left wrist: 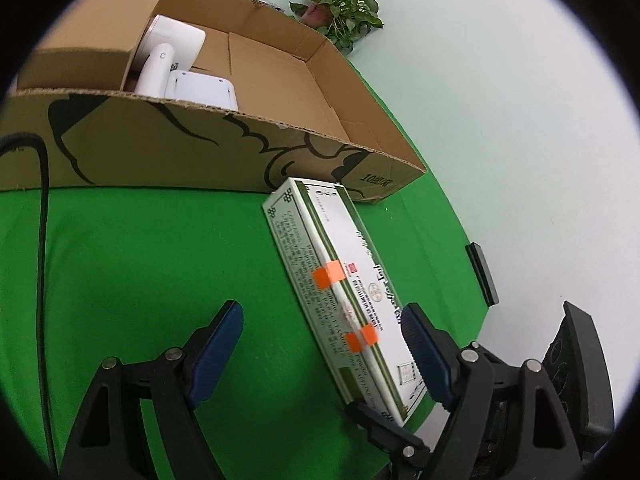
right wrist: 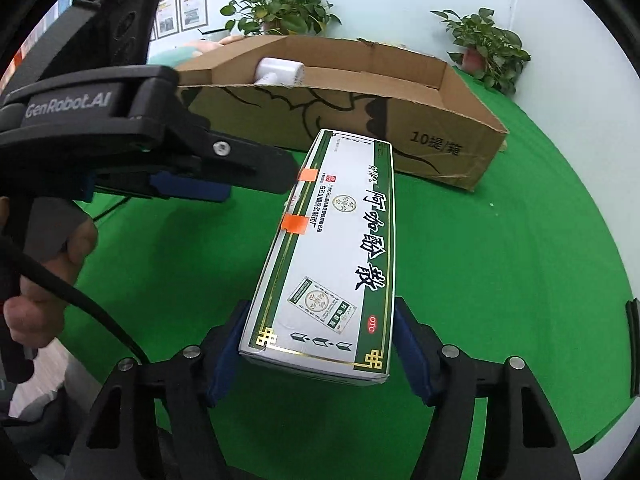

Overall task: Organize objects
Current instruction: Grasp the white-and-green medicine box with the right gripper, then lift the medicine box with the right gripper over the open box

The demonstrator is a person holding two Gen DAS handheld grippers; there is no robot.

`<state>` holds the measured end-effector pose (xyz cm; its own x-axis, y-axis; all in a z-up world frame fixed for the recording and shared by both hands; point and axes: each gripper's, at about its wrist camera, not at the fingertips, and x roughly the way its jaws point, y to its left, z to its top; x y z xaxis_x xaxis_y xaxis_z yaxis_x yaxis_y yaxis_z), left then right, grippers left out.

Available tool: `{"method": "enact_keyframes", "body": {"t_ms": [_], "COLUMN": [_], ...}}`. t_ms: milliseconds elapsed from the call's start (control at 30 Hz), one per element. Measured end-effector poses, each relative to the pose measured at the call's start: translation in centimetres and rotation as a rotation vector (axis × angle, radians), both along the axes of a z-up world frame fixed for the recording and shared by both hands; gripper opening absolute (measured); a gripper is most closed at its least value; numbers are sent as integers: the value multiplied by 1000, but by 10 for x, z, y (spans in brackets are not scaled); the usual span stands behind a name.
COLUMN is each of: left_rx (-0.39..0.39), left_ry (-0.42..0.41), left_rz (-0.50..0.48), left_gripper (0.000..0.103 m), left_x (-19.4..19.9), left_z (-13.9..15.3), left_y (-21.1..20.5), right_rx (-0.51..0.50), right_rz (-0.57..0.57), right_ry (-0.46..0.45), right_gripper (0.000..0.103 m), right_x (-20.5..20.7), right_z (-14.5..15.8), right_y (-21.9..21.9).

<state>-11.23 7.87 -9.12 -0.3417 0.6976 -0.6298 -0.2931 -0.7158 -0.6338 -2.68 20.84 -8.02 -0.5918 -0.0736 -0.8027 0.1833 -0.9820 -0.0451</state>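
Note:
A long white and green medicine box [right wrist: 340, 240] lies on the green table [right wrist: 500, 260], its far end close to an open cardboard carton [right wrist: 440, 140]. My right gripper [right wrist: 322, 306] straddles the box's near end, with both blue pads against its long sides. In the left wrist view the same medicine box [left wrist: 340, 280] runs diagonally between the fingers of my left gripper [left wrist: 320, 310]. That gripper is open: its right pad is close to the box and its left pad is well clear. The left gripper [right wrist: 188, 190] also shows from the side, level with the orange tape tabs.
The carton [left wrist: 160, 148] holds a white device [left wrist: 172, 60] at its left end. Potted plants [right wrist: 488, 44] stand behind it. A black flat item [left wrist: 482, 272] sits at the table's right edge. A black cable [left wrist: 42, 240] trails on the left. A hand [right wrist: 52, 272] grips the left tool.

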Motion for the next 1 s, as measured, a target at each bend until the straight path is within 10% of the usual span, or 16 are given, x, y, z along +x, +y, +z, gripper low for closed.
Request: {"method": "enact_keyframes", "body": {"t_ms": [533,800,1000], "left_rx": [128,152,180], "left_ry": [-113,-94,-56], "left_rz": [-5,-40,-44], "left_gripper": [80,39,39], "left_x": [3,6,11], "left_z": [-17,-8,4], "left_y": [-9,-8,-11], "right_rx": [-262,-240,-221], "right_rz": [111,118,130], "right_ry": [-2,19,70], "right_gripper": [64,62,62], "right_x": [2,7,17], "right_z": [11,15,26], "right_y": [-22,-28,-29]}}
